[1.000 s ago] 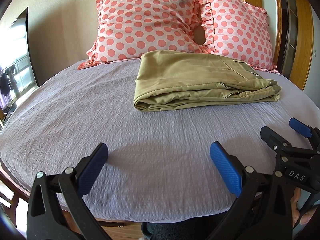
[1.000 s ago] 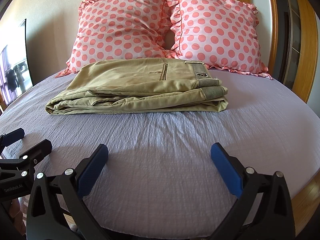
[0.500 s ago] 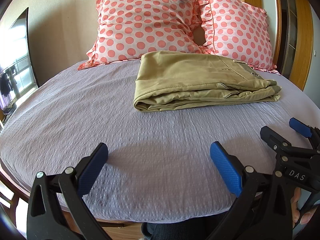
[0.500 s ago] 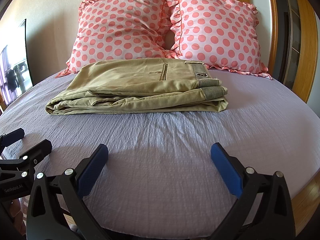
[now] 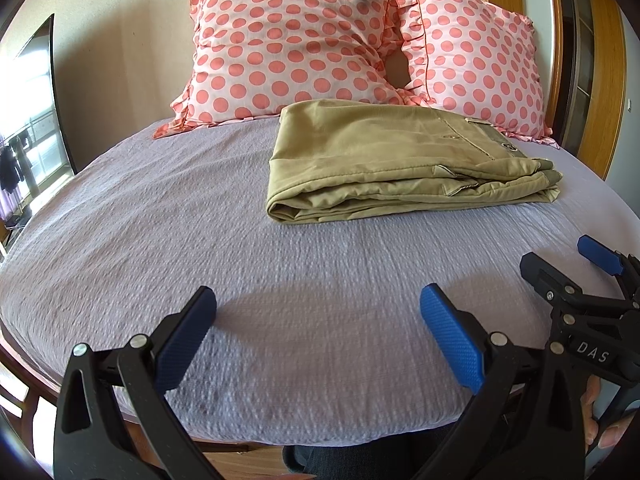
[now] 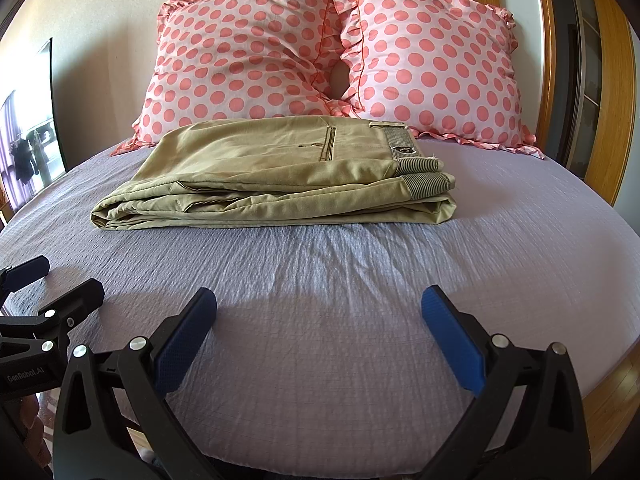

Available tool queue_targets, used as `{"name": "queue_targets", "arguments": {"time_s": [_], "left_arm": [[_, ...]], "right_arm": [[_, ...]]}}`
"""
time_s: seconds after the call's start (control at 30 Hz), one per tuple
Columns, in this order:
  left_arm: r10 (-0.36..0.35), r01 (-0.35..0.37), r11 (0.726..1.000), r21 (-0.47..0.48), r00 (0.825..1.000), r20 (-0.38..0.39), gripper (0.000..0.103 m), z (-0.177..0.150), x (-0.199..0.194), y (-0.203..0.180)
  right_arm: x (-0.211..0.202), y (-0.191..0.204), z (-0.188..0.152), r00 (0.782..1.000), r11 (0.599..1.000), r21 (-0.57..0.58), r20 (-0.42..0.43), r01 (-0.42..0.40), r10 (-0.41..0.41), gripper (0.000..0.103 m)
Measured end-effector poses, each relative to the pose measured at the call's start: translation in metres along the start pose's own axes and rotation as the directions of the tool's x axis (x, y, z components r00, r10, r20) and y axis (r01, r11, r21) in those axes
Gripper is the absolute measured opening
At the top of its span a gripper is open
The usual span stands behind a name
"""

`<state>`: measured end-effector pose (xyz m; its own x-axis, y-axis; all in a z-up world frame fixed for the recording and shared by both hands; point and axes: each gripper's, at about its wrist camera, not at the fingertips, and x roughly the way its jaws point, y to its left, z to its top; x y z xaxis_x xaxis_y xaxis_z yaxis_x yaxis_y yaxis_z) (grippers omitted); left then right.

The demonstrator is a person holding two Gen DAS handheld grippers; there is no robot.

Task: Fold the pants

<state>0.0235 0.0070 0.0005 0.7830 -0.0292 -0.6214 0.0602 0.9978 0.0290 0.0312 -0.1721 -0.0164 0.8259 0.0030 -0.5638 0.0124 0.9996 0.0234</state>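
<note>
Lilac-sheeted bed [image 6: 520, 240], folded khaki pants [image 6: 272, 176], two polka-dot pillows [image 6: 248, 56]

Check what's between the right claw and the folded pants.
Only bare lilac sheet between the right claw and the pants, per the right wrist view.

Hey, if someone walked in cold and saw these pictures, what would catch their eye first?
Two pink polka-dot pillows propped at the head of the bed. In front of them, folded khaki pants lie on the lavender sheet. Up close, the right claw and left claw hang open, empty.
</note>
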Motion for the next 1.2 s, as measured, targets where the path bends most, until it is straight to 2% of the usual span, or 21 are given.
{"name": "queue_targets", "arguments": {"time_s": [1.2], "left_arm": [[0.003,-0.003,1.000,-0.002,1.000,0.003,0.101,0.0023,0.0044,0.0022]], "right_arm": [[0.0003,-0.0003,-0.0003,1.000,1.000,0.000,0.001,0.000,0.000,0.102]]}}
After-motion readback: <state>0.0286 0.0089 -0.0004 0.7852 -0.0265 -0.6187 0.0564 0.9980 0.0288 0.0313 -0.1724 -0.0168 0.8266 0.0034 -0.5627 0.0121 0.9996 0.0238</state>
